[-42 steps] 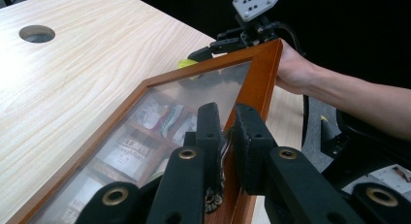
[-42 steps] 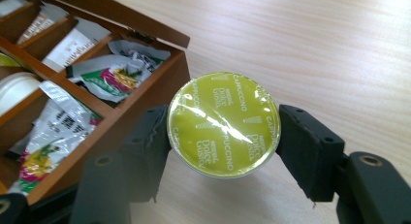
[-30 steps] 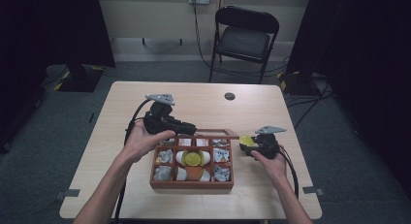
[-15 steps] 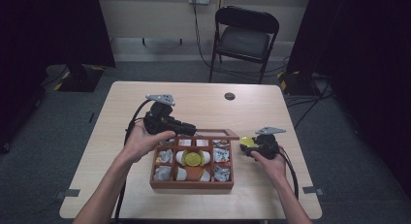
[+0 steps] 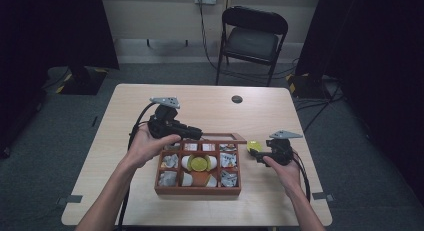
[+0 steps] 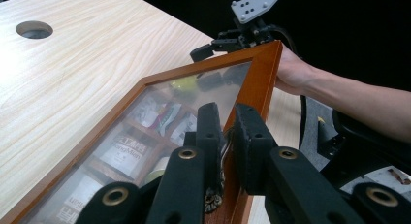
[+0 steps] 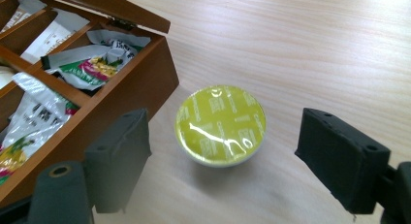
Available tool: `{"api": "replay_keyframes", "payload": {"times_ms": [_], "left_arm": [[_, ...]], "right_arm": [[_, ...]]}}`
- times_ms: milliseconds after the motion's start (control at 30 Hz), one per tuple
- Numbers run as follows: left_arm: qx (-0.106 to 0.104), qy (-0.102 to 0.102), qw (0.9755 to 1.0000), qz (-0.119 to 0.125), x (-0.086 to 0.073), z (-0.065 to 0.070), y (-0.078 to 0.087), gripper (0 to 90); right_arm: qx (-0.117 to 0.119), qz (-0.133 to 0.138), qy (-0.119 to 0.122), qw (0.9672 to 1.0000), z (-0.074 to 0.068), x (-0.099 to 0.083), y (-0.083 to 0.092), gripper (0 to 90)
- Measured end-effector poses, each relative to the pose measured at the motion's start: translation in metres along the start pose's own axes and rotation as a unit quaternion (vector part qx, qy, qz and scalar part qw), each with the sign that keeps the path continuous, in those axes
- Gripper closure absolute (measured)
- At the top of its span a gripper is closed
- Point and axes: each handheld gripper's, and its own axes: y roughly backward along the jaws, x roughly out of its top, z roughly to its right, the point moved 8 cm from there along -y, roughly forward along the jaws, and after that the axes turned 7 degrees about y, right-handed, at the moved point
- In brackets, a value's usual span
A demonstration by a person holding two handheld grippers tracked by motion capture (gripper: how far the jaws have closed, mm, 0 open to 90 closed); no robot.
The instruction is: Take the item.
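The left tongs [image 6: 225, 136] are clamped on the glass lid [image 6: 160, 112] of the wooden box [image 5: 197, 190], holding it raised; through the glass a sachet label reads partly "ngMen"; other sachets [image 7: 92, 59] fill the compartments, their print too small to read; right of the box, the yellow-green capsule [image 7: 220, 124] sits on the bench [image 5: 280, 116] just beside the box wall, its foil lettering illegible; the right tongs [image 7: 232, 161] have just been opening and stand apart around it, not touching.
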Motion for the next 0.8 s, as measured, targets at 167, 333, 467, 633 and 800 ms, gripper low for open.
{"api": "replay_keyframes", "payload": {"times_ms": [167, 333, 467, 633, 800], "left_arm": [[0.002, -0.002, 1.0000, -0.004, -0.001, 0.000, 0.000, 81.6], [0.001, -0.003, 1.0000, -0.006, -0.001, 0.001, 0.000, 81.6], [0.003, -0.004, 1.0000, -0.006, -0.001, 0.001, -0.001, 81.6], [0.004, -0.004, 1.0000, -0.006, -0.001, 0.001, -0.001, 81.6], [0.004, -0.004, 1.0000, -0.006, -0.001, 0.002, -0.001, 81.6]], "right_arm": [[-0.013, -0.019, 0.009, 0.9997, -0.001, -0.008, 0.013, 16.8], [-0.024, -0.024, 0.008, 0.9994, -0.001, -0.025, 0.028, 17.9], [-0.027, -0.041, -0.002, 0.9988, -0.002, -0.041, 0.032, 18.6], [-0.032, -0.065, 0.004, 0.9974, -0.001, -0.059, 0.031, 17.8], [-0.064, -0.079, 0.001, 0.9948, 0.009, -0.072, 0.029, 17.7]]}}
